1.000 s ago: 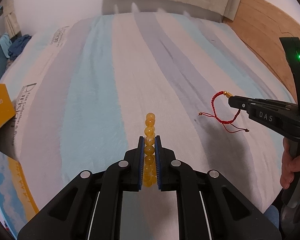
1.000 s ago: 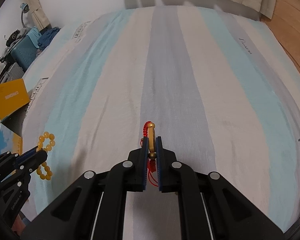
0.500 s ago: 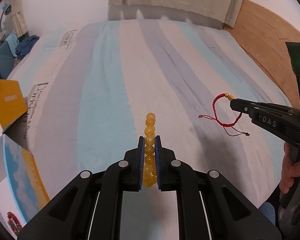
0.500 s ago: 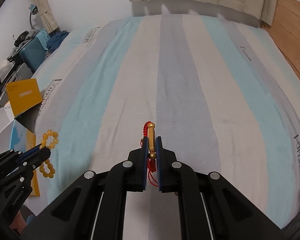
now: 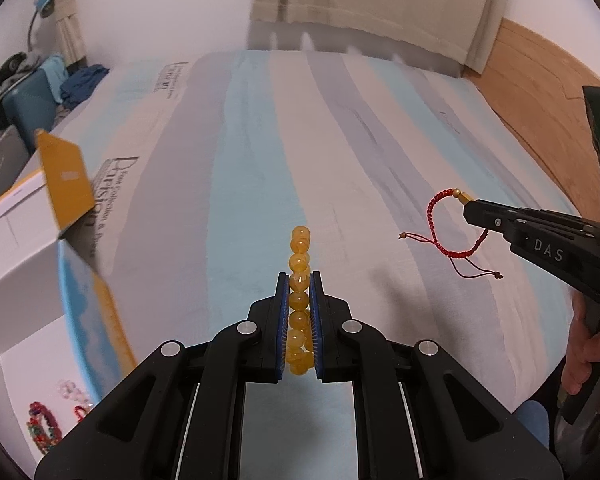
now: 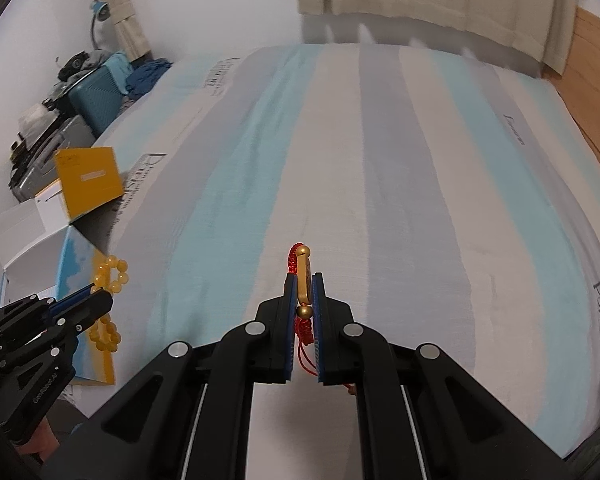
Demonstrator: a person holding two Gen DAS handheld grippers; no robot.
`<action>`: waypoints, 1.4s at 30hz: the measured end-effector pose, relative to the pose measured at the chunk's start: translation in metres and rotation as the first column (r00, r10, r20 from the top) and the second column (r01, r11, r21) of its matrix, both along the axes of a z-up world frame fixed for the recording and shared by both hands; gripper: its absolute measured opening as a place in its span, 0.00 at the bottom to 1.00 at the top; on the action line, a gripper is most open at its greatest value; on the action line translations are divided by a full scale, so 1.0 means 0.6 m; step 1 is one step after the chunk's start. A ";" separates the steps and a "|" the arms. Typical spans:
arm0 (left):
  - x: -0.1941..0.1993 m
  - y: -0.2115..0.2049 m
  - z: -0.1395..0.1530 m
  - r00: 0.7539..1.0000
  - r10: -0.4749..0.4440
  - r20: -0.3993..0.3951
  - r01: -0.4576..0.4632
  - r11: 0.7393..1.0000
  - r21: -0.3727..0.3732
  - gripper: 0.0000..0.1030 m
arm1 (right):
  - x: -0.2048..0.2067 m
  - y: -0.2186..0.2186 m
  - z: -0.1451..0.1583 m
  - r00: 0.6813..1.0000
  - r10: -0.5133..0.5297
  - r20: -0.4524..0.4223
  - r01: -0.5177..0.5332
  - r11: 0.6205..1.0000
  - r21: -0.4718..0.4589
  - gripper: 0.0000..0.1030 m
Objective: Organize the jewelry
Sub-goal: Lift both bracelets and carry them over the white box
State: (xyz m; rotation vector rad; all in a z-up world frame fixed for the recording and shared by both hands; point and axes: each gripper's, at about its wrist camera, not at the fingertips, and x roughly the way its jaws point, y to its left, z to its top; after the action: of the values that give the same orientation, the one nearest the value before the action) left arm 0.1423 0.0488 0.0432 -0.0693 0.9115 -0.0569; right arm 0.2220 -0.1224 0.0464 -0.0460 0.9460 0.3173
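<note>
Box [image 5: 40, 280] nearer now | left gripper [image 5: 299, 276] clamps amber beads [image 5: 299, 256] | right gripper [image 6: 305, 280] "DAS" clamps red bracelet [image 6: 300, 264]

Both bracelets have been carried leftward toward the open box [image 5: 28, 264], now nearer.

The lower beads of the amber bead bracelet [image 5: 299, 280] are hidden between the blue pads [image 5: 282, 320] of the left gripper [image 5: 299, 292]. In the right wrist view, much of the red cord bracelet [image 6: 303, 280] is covered by the right gripper [image 6: 303, 292], and only its gold charm and part of its cord are seen. The white box [image 5: 24, 264] beside the left edge of the bed [image 5: 380, 160] is cut off by the picture's edge and blurred; the small beaded pieces [image 5: 44, 426] inside it are too blurred to be identified. The print along the bed's left edge is smeared and cannot be read in full. The hand [image 5: 588, 352] is partly cut off at the right edge.
</note>
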 end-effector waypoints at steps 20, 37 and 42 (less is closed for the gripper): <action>-0.132 0.232 0.054 0.979 0.199 0.042 -0.199 0.980 0.003 0.09 | -0.081 0.269 0.056 0.973 0.226 0.049 -0.227 0.974 0.008 0.06; -0.253 0.404 0.040 0.931 0.364 0.022 -0.364 0.931 0.000 0.09 | -0.180 0.474 0.060 0.908 0.413 0.067 -0.415 0.910 0.016 0.06; -0.284 0.444 0.023 0.915 0.403 -0.004 -0.403 0.915 -0.003 0.09 | -0.211 0.535 0.042 0.887 0.459 0.049 -0.460 0.888 0.013 0.06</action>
State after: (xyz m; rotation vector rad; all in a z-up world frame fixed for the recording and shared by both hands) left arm -0.0280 0.3151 0.0569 -0.2599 0.8853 0.3267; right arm 0.0951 0.1988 0.0718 -0.2581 0.8797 0.7651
